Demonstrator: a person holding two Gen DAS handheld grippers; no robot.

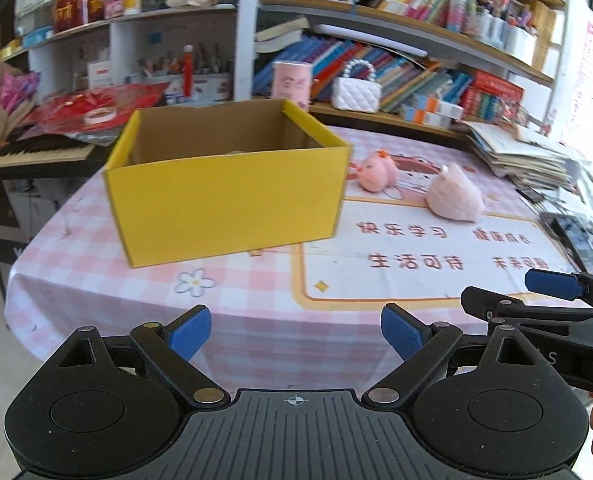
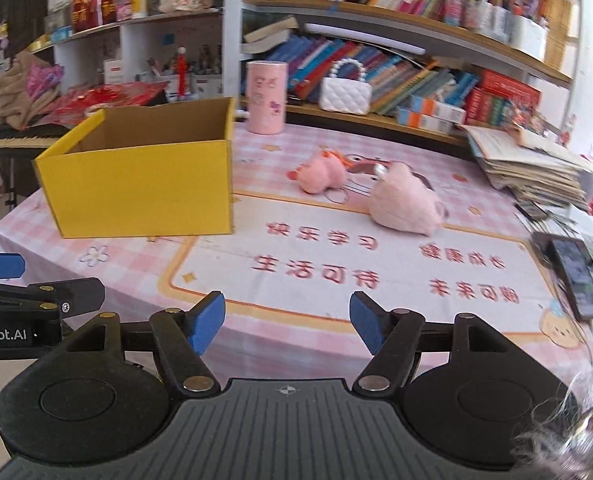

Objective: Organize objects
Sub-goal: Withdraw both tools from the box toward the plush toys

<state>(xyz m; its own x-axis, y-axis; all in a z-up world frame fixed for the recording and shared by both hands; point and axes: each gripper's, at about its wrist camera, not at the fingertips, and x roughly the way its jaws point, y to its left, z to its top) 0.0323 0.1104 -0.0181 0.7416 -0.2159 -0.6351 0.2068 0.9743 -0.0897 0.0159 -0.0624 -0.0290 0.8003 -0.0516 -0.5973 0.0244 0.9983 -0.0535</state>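
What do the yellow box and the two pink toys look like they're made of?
Box: likely cardboard, matte yellow outside, bare brown inside, folded edges. Toys: seemingly plush fabric, fuzzy pink surface with soft outlines; filling can't be seen.

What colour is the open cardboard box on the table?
The box is yellow outside and plain brown inside, best seen in the left wrist view.

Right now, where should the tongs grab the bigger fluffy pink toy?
Probably across the round middle of the bigger pink plush toy, coming down from above on the near side. It lies flat on the tablecloth, soft and squeezable, clear of the smaller plush. The right tongs are open and empty.
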